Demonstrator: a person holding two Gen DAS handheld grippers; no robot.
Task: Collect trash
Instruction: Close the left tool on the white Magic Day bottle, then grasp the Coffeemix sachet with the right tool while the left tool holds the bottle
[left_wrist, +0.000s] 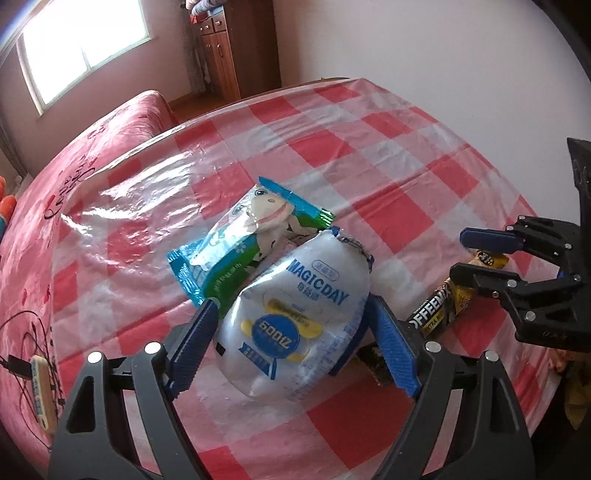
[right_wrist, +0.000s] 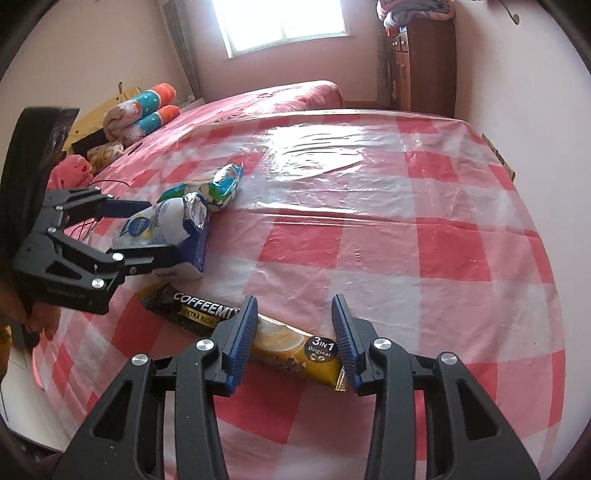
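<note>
The left gripper, a black plastic two-finger frame with blue ribbed pads, points steeply downward with its jaws set wide. The pads flank a white plastic pouch; whether they press on it cannot be told. The right gripper, of the same black frame and blue ribbed pads, also angles downward with its jaws at a moderate gap. A yellow and black coffee sachet lies between its fingers; contact with the pads cannot be confirmed. The two grippers stand side by side, near each other, not touching.
</note>
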